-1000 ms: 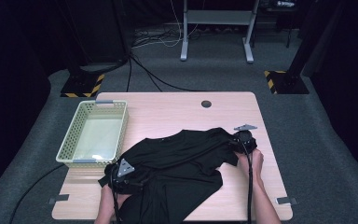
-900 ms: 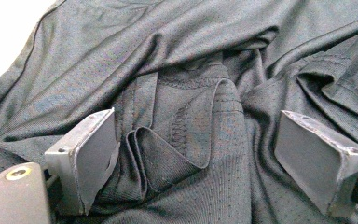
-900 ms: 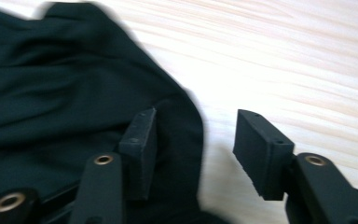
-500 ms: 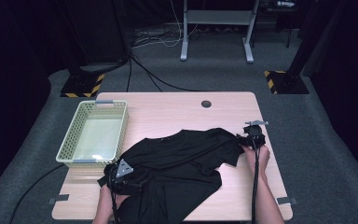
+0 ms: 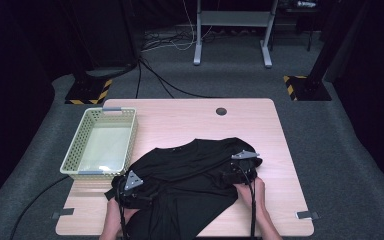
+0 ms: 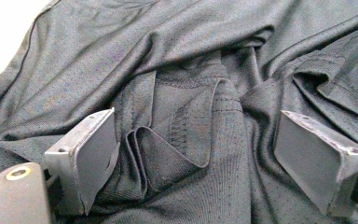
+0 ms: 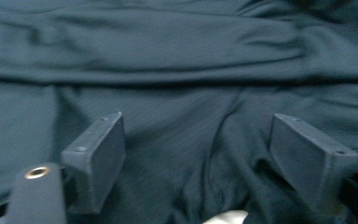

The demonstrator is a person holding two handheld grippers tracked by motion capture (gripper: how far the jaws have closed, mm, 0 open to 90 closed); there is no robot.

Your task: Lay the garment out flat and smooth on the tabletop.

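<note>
Crumpled black shirt [image 5: 190,175], folds bunched

One camera looks down from above the table [image 5: 190,120]; two ride close over the black garment [image 5: 190,170].

On my feed, a pale green basket [image 5: 100,145] sits at the left edge of the wooden counter [image 5: 180,120]. Behind the counter I see a grey metal stand [image 5: 232,20], black cables [image 5: 155,75] across the carpet, and two yellow-striped bases [image 5: 87,92].
</note>
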